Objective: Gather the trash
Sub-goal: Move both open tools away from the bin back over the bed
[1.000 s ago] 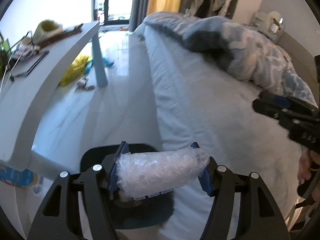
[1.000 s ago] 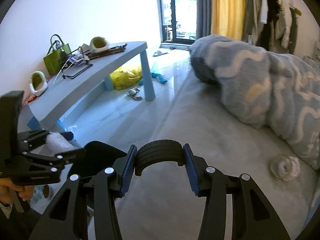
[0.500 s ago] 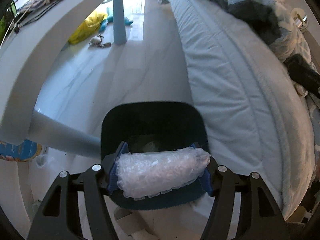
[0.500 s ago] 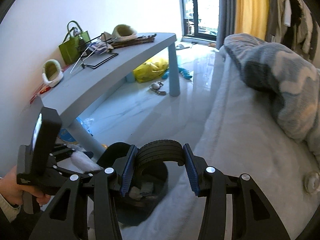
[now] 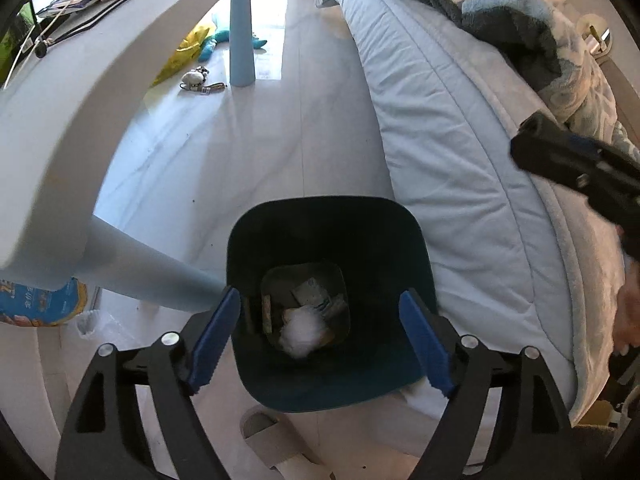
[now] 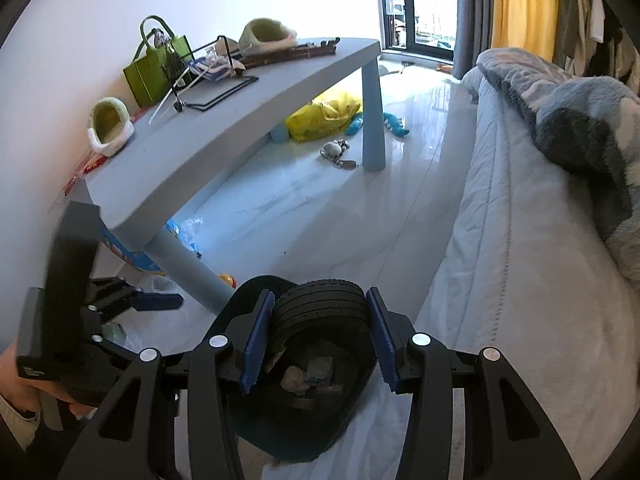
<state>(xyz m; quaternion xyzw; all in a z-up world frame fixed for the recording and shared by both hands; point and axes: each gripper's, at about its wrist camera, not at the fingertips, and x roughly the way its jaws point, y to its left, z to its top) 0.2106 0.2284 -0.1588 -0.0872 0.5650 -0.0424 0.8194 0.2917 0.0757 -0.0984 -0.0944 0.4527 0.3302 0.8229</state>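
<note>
A dark blue trash bin [image 5: 416, 240] stands on the floor between the table and the bed. My left gripper [image 5: 320, 340] is open and empty right above it. The clear bubble wrap [image 5: 302, 330] lies at the bottom of the bin among other scraps. My right gripper [image 6: 318, 338] is shut on a black toy tyre [image 6: 320, 304] and holds it over the bin's rim [image 6: 256, 282]. The left gripper also shows in the right wrist view [image 6: 156, 300] at the left.
A light blue table [image 6: 248, 120] with a green bag [image 6: 156, 68], slippers and a wire rack stands left. Its leg [image 5: 152, 276] is beside the bin. The bed [image 5: 460, 140] with a blanket lies right. A yellow bag [image 6: 324, 114] and toys lie under the table.
My left gripper opened and the bubble wrap dropped into the bin. My right gripper moved with the tyre over the bin.
</note>
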